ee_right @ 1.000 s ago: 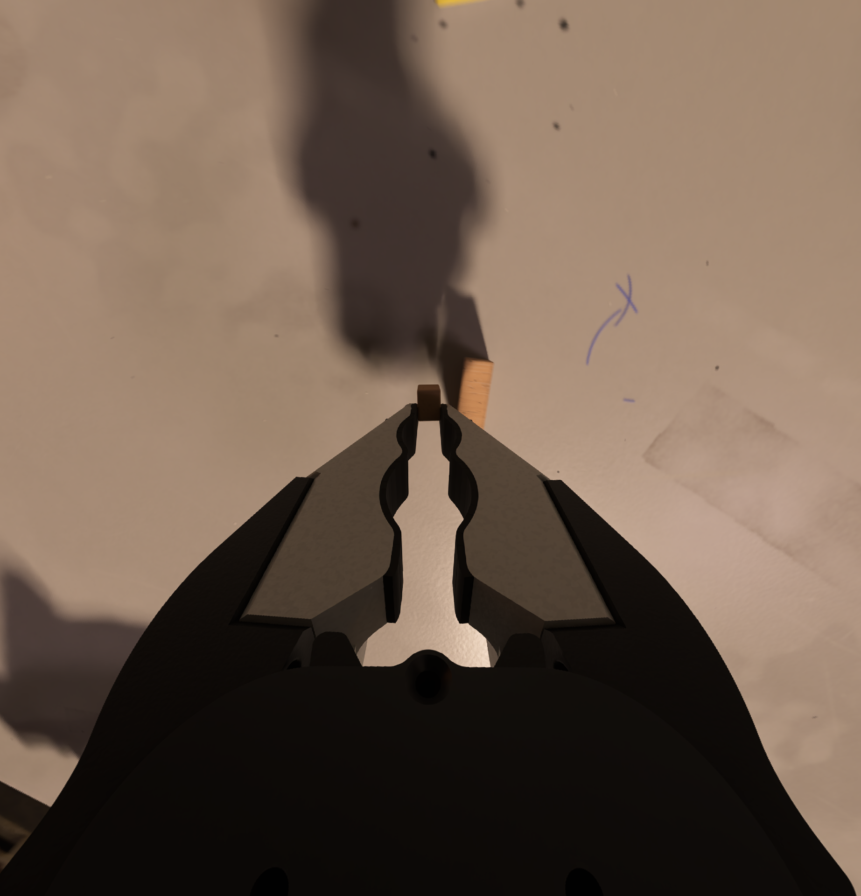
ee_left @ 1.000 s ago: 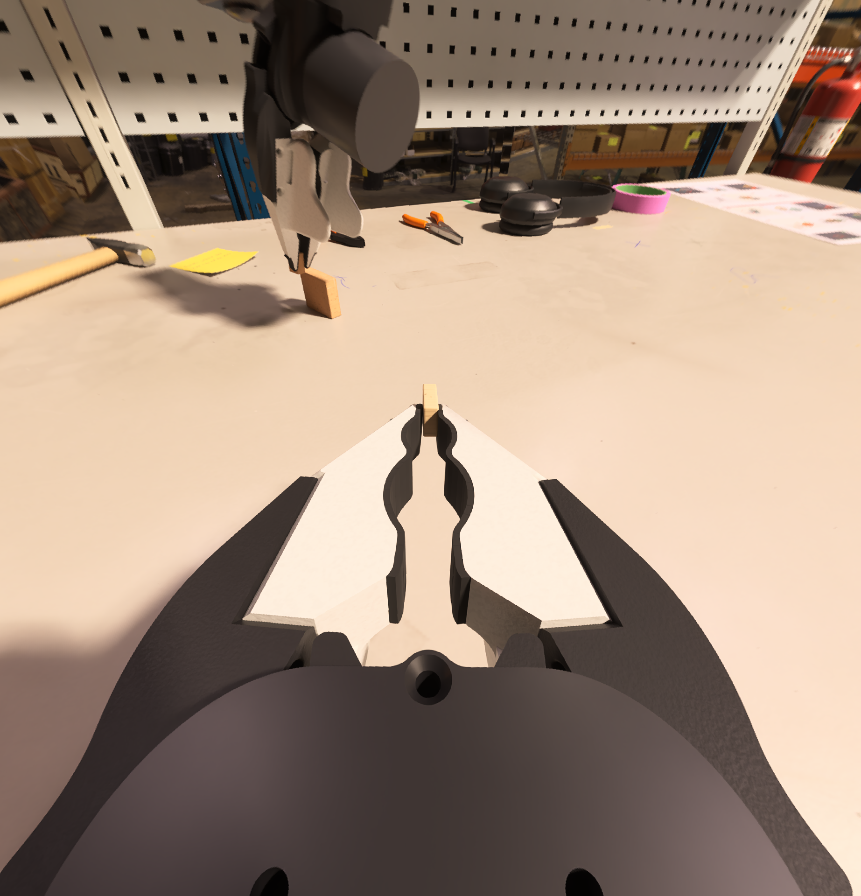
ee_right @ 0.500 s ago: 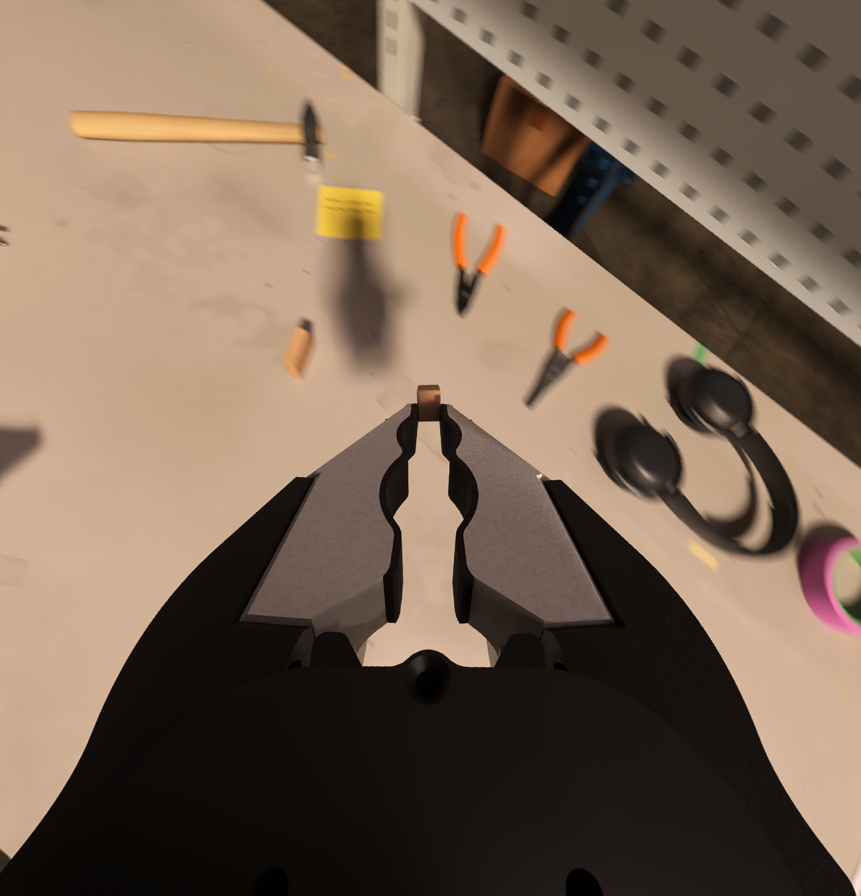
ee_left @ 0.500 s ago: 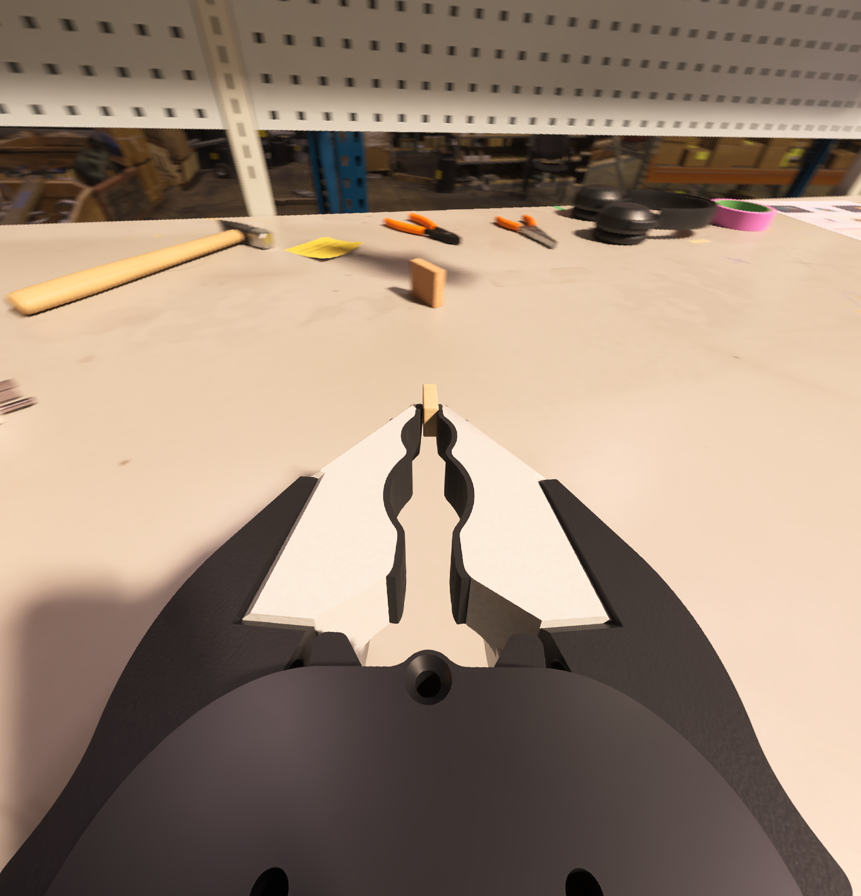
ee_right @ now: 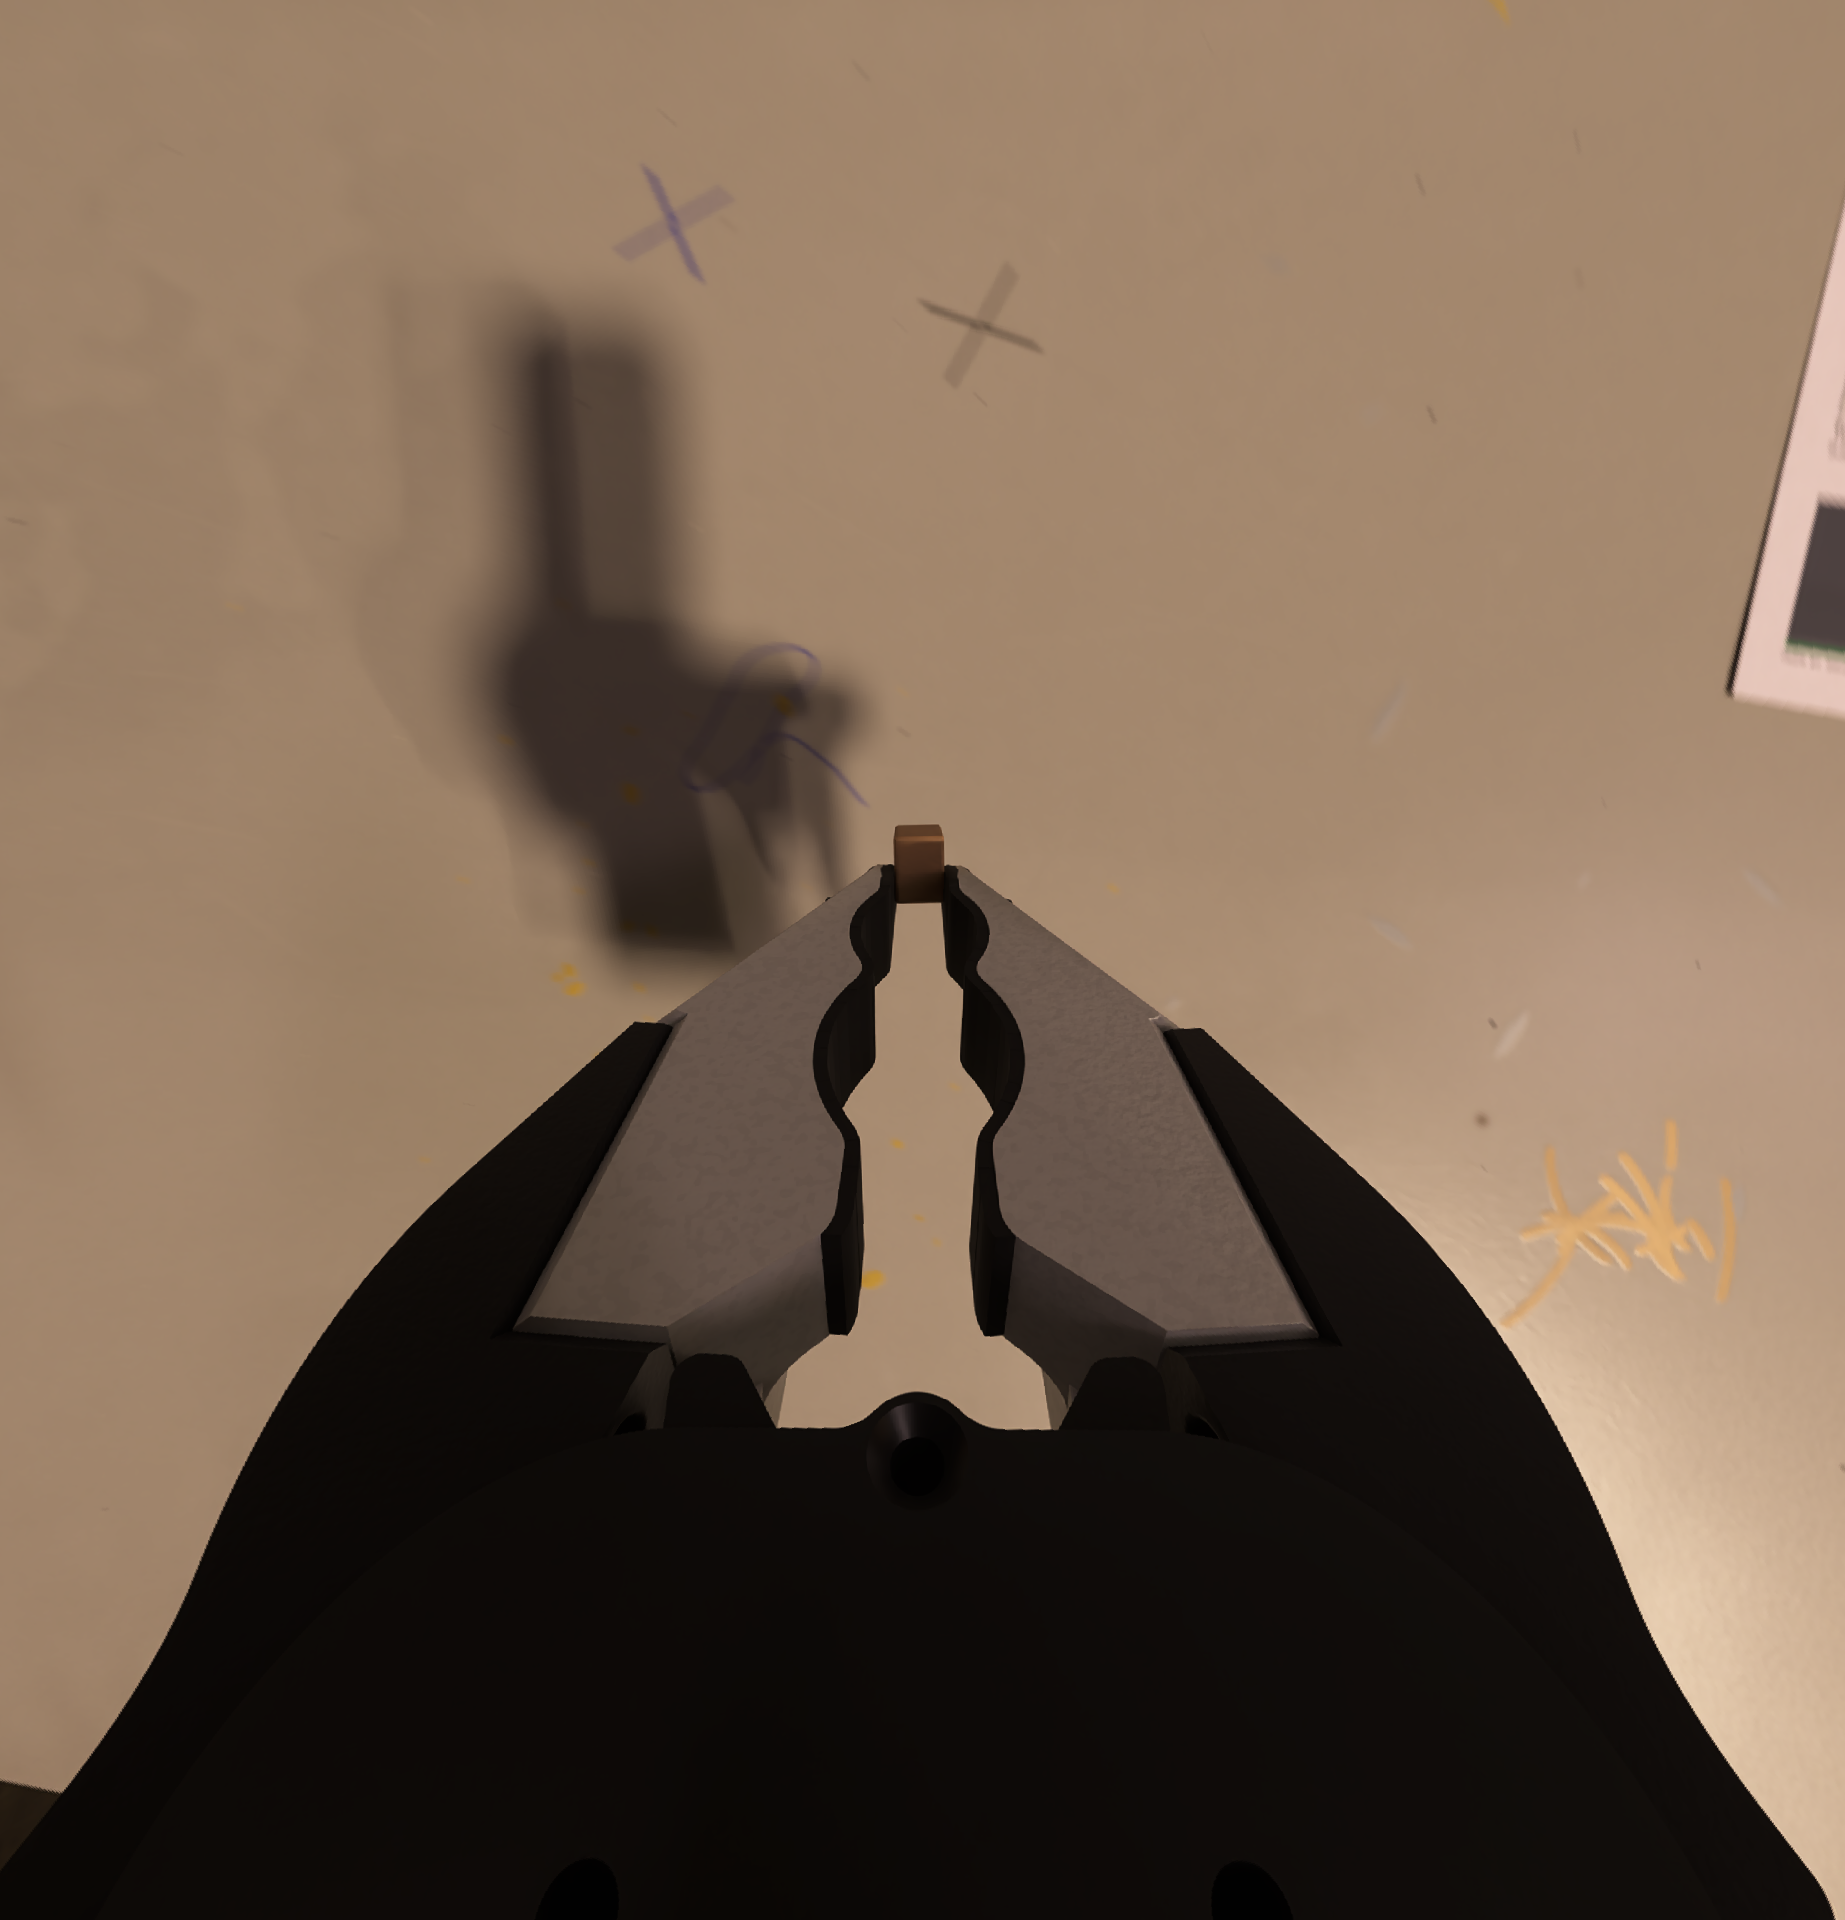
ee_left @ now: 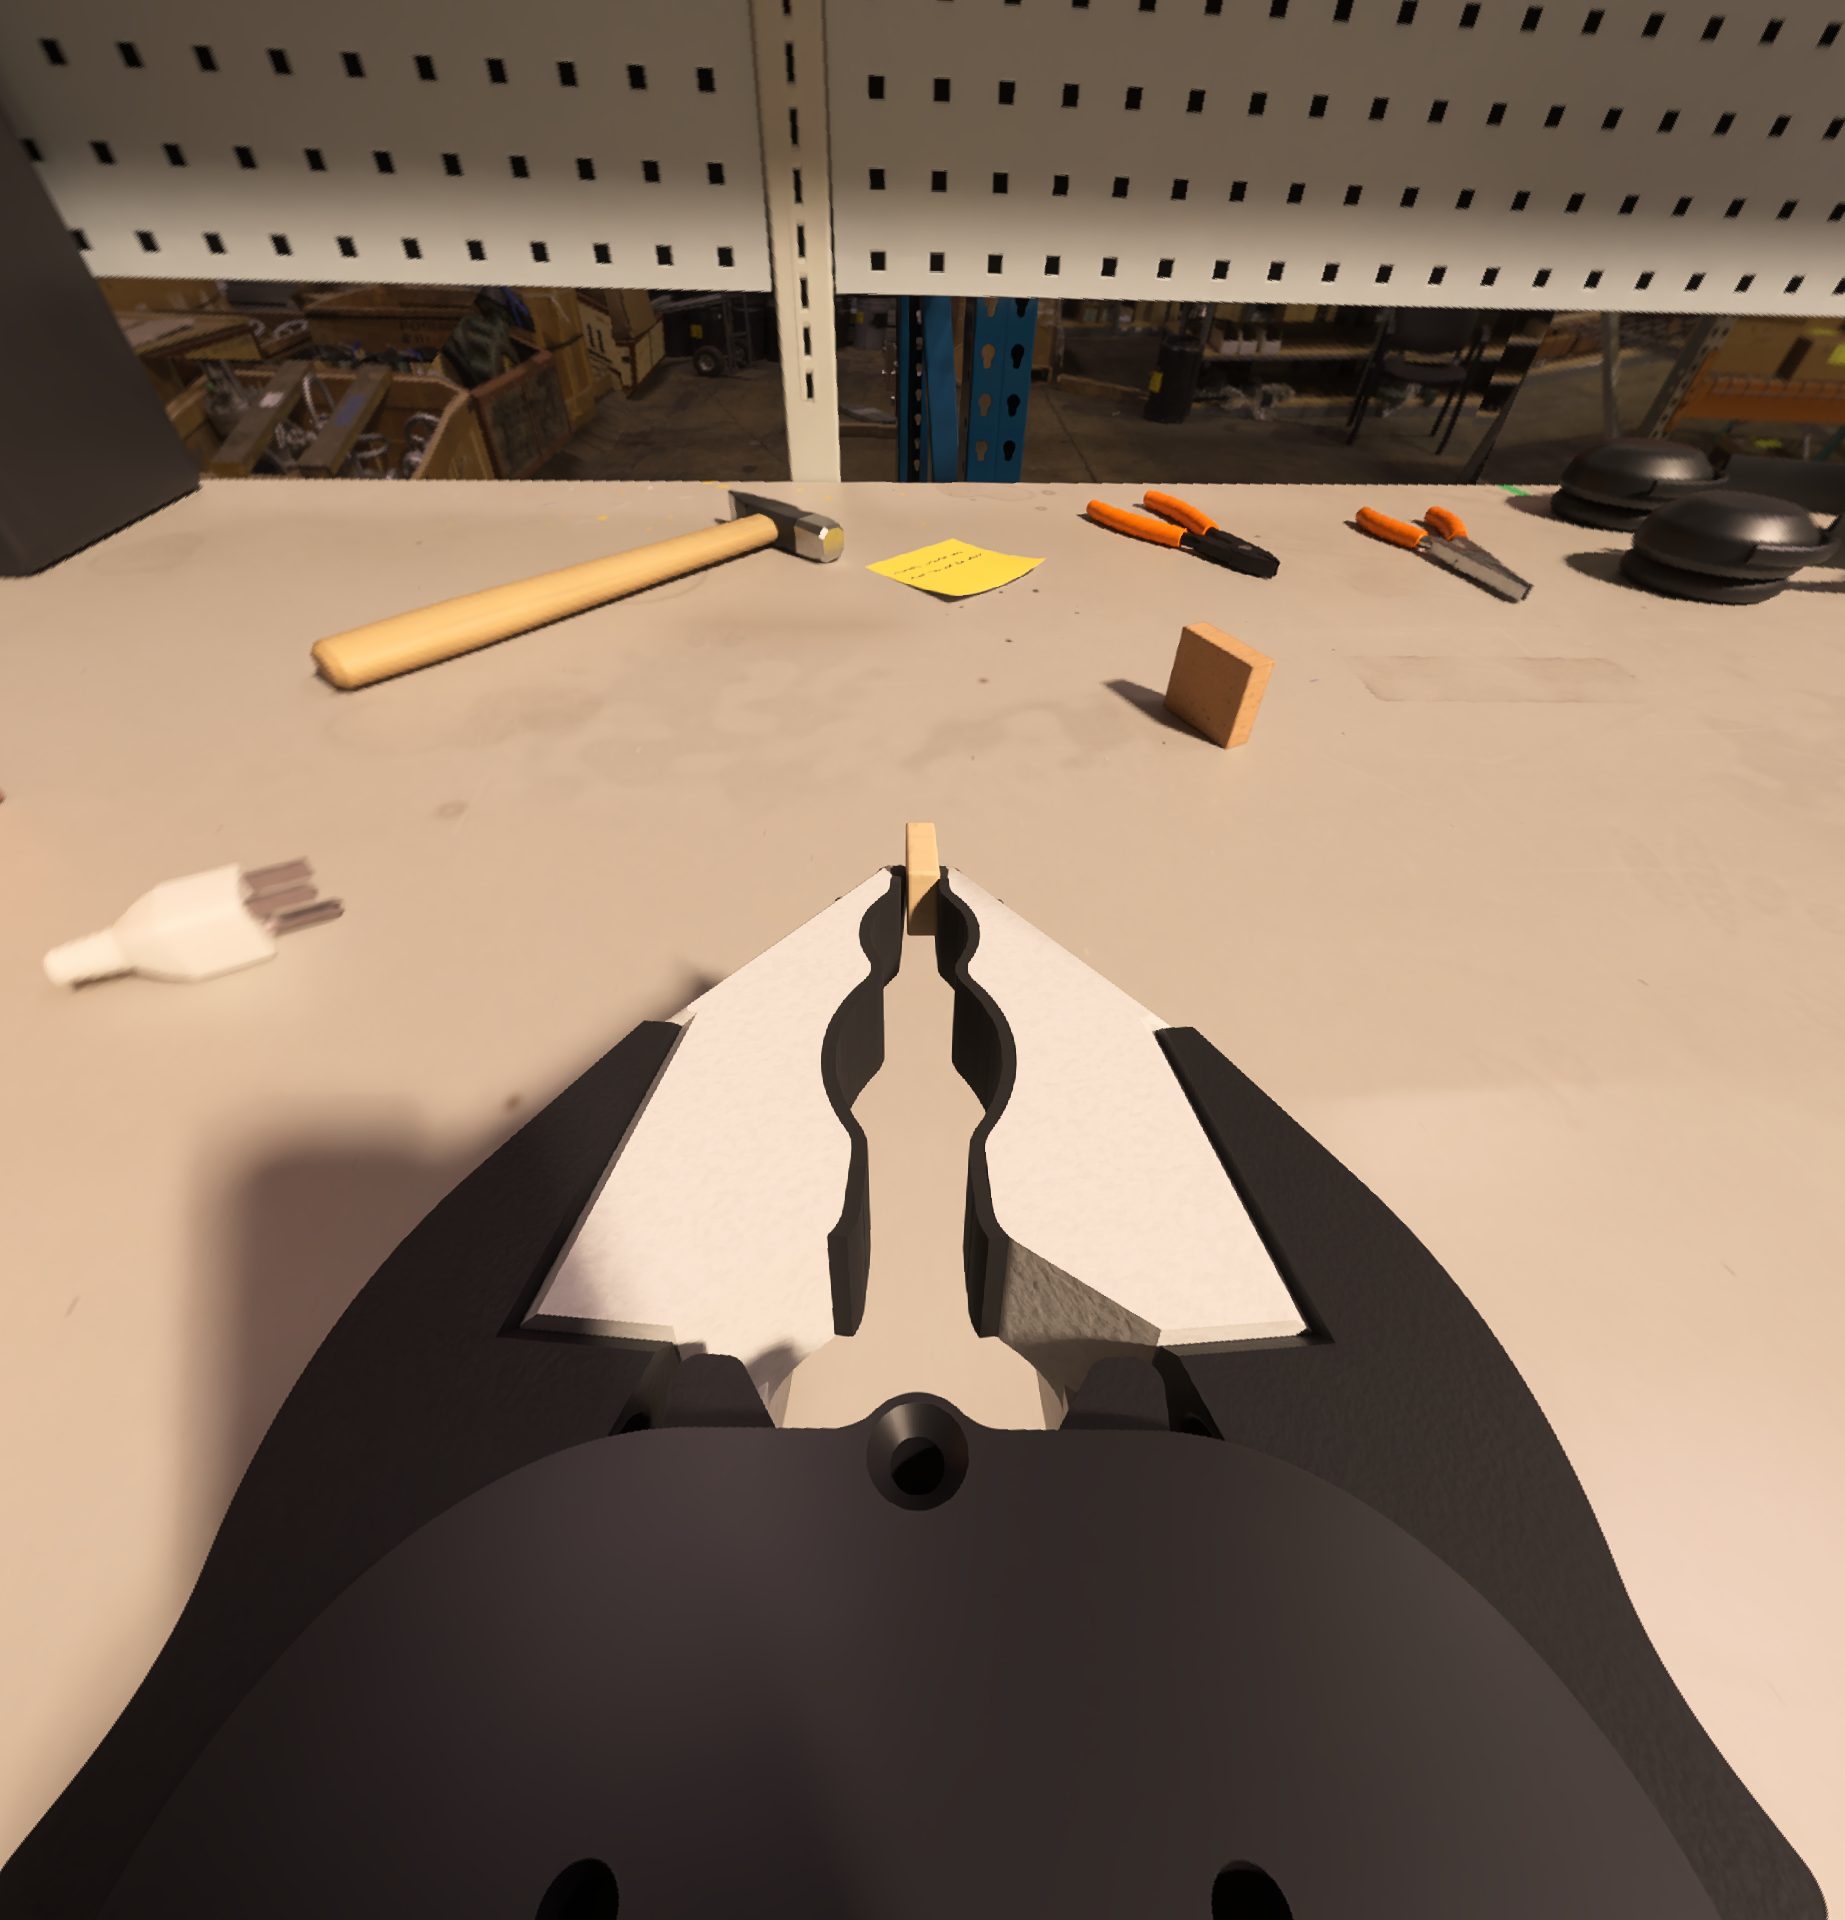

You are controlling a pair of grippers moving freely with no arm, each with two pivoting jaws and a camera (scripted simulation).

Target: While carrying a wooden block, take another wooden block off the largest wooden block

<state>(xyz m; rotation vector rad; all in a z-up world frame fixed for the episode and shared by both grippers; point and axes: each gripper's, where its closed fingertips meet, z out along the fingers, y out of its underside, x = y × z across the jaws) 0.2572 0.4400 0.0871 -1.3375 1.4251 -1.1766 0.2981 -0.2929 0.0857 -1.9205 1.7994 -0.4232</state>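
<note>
left wrist view: a pale beige workbench (ee_left: 1520, 1039) runs back to a white pegboard wall (ee_left: 1313, 156) with an upright post, and under the board a dim warehouse with crates and blue racking shows. along the far edge lie a wooden-handled hammer (ee_left: 565, 597), a yellow sticky note (ee_left: 954, 566), two pairs of orange-handled pliers (ee_left: 1183, 532) (ee_left: 1443, 551) and black headphones (ee_left: 1718, 540). a white plug (ee_left: 185, 925) lies at the left, and a dark slanted panel (ee_left: 45, 364) fills the far left corner. the largest wooden block (ee_left: 1217, 684) stands on edge on the bench, tilted, between the note and the pliers, with nothing on top of it and nothing between it and the camera. the left gripper (ee_left: 920, 883) is clamped on a thin pale wooden block (ee_left: 920, 862), which stands upright between the tips, above the bench.

right wrist view: the camera looks down on bare bench top (ee_right: 274, 1039) marked with pen crosses, a blue scribble and yellow scratches; a printed sheet (ee_right: 1822, 468) lies at the right edge. a soft shadow falls left of the tips. the right gripper (ee_right: 919, 883) pinches a small brown wooden block (ee_right: 919, 857) at its very tips, clear of the surface.
</note>
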